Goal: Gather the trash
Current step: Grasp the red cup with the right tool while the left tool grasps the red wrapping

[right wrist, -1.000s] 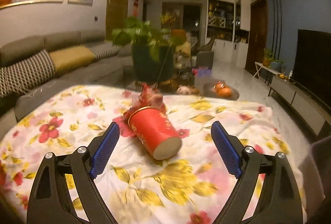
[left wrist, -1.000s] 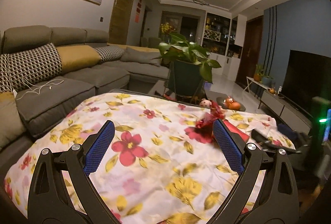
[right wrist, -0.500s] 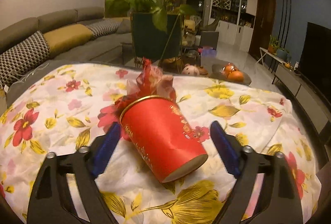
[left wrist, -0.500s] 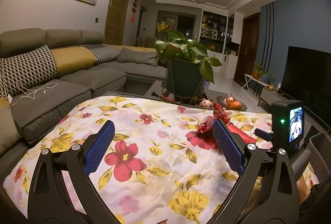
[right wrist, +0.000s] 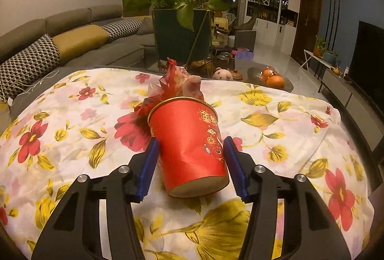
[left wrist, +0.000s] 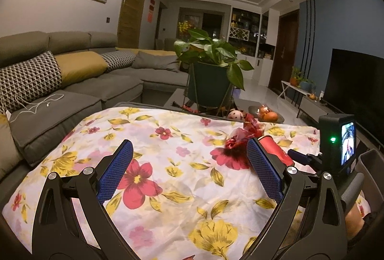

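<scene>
**Closing on the cup: trash pickup reaches the grasp**

We catch the right gripper (right wrist: 190, 161) with its blue pads (right wrist: 148, 167) straddling the red paper cup (right wrist: 189, 144), which lies tipped on its side on the floral cloth (right wrist: 276, 116), base toward the camera and gold-rimmed mouth pointing away. The jaws stand narrowed to either side of the cup wall; from the right wrist view we cannot tell whether the pads already touch the paper or stop just short of it. A crumpled red-and-clear wrapper (right wrist: 177, 82) sits just beyond the cup's mouth, touching or nearly so. The left gripper (left wrist: 189, 173) hangs spread wide over bare cloth, holding nothing (in its view the cup (left wrist: 276, 148) peeks out behind its right finger).

We judge the step in hand to be the grasp of the cup. The next move calls for a gentle squeeze, since thin paper will likely buckle, then a lift clear of the cloth. The wrapper remains to be collected.
</scene>
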`<state>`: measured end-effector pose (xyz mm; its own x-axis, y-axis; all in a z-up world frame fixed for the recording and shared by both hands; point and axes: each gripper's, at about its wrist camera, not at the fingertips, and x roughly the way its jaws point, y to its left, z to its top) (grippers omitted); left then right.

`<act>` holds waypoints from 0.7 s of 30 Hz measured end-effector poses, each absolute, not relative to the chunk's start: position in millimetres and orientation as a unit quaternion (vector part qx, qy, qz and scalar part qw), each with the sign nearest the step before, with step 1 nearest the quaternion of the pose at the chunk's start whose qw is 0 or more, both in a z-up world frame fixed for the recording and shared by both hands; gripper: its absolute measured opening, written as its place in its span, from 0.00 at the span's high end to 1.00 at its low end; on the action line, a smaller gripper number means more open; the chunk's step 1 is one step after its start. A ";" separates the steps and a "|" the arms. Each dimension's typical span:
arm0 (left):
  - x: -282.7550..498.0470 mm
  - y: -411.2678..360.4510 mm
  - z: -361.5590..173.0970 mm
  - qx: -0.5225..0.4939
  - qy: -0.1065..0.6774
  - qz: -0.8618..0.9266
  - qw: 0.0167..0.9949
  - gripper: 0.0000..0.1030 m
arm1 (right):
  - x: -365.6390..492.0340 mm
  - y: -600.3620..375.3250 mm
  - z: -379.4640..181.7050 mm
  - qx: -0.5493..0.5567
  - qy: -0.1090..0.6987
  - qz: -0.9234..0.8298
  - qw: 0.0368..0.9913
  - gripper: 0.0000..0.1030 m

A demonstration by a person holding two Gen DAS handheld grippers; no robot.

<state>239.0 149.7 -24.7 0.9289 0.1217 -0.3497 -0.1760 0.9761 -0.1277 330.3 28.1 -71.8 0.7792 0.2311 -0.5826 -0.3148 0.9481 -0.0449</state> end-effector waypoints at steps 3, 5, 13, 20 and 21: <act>241.2 144.4 -25.3 -0.076 0.174 0.069 0.979 0.09 | 321.4 19.3 -67.5 -0.063 0.294 0.148 0.942 0.49; 243.7 140.8 -24.5 -0.075 0.175 0.064 0.980 0.09 | 312.8 9.8 -62.7 -0.055 0.286 0.149 0.945 0.49; 275.8 113.2 -29.8 -0.076 0.189 0.025 0.979 0.09 | 286.3 -48.2 -35.0 -0.003 0.230 0.095 0.968 0.49; 342.9 83.2 -40.3 -0.085 0.214 0.009 0.973 0.09 | 269.4 -101.0 -15.8 0.071 0.179 0.047 0.980 0.49; 356.6 76.6 -43.2 -0.077 0.221 0.014 0.972 0.09 | 267.6 -103.7 -15.2 0.074 0.175 0.048 0.981 0.49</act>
<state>356.6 76.6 -43.2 0.9022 -0.0066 -0.4313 -0.0611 0.9879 -0.1428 267.6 -103.7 -15.2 0.9340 0.1193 -0.3368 -0.0675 0.9846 0.1615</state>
